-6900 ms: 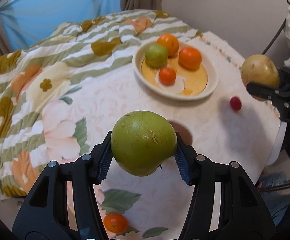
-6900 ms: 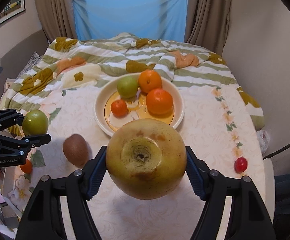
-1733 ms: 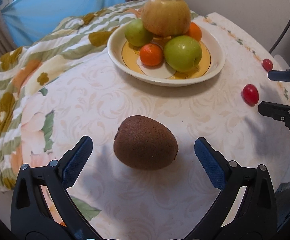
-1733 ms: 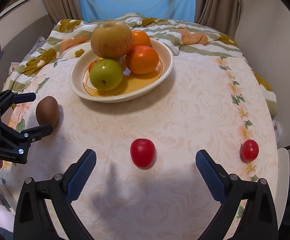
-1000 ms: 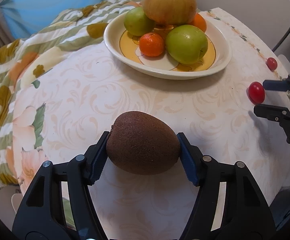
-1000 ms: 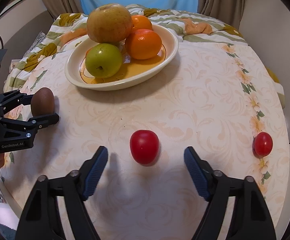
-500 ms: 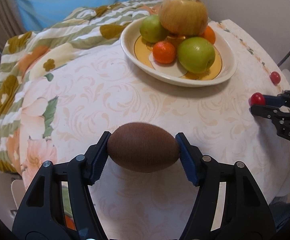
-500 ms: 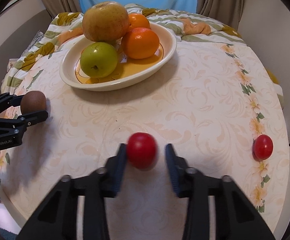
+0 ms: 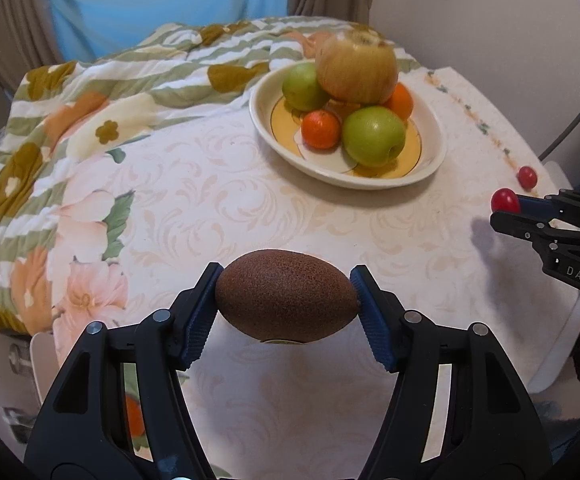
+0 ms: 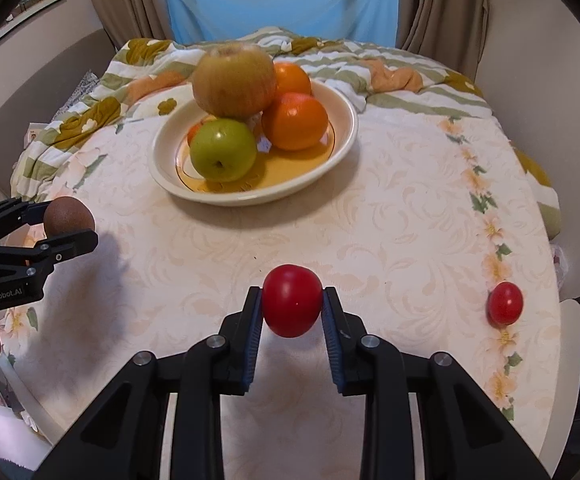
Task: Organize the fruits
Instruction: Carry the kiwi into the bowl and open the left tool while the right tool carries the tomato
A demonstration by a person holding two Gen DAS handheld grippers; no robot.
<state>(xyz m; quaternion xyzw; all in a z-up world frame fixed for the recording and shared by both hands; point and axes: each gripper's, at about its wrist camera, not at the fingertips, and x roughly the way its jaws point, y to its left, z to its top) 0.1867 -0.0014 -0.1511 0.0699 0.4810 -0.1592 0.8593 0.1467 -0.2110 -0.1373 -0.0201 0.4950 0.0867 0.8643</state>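
— Counter (image 10: 390, 216) first: round, under a pale cloth with a raised scroll pattern, a striped floral quilt (image 9: 90, 92) bunched over its far side. Where does the sorting stand?

— Mid-carry, I'd judge. The shallow cream bowl (image 10: 342, 140) with the yellow centre already holds a pile: a big russet, matte-skinned fruit (image 10: 234, 80) sits on top of a glossy green apple (image 10: 224, 154) and smooth oranges (image 10: 296, 126).

— And the grippers?

— The left gripper (image 9: 286, 300) is clamped on a brown kiwi (image 9: 286, 294), egg-shaped and fuzzy, pinched end to end and clear of the cloth. The right gripper (image 10: 292, 308) is closed nearly all the way on a small red tomato (image 10: 292, 300), shiny and taut — also lifted.

— Next move?

— Probably both go to the bowl. It's heaped, so each needs a low gap by the rim; the tomato's thin skin wants a gentle release. A second small tomato (image 10: 505, 303) lies on the cloth near the counter's edge, not yet collected.
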